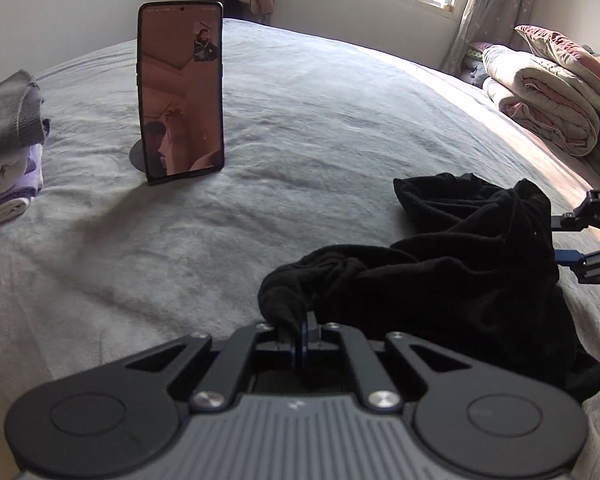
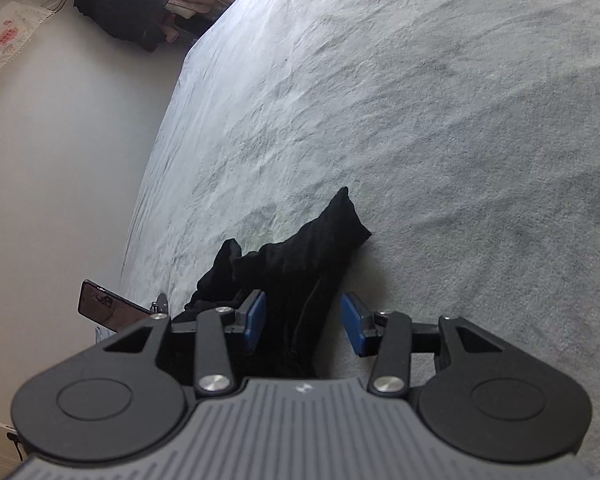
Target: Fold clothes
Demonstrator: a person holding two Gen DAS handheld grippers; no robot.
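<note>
The black garment (image 1: 460, 264) is lying bunched up on the grey bedsheet (image 1: 300, 100), and the left gripper (image 1: 304, 330) has its jaws pressed together on one crumpled end of it, fabric pinched right at the tips. The left wrist view is the only one showing the folded pile of grey, white and lavender clothes (image 1: 8, 152) at the far left, the rolled pink quilt (image 1: 548, 96) by the window, and the phone (image 1: 180, 92) standing upright on its round stand. In that view the right gripper (image 1: 556, 240) pokes in at the far end of the garment. The right wrist view gives the close look: its blue pads (image 2: 256, 320) stand spread, with a fold of the cloth between them, lying against the left pad and clear of the right one.
</note>
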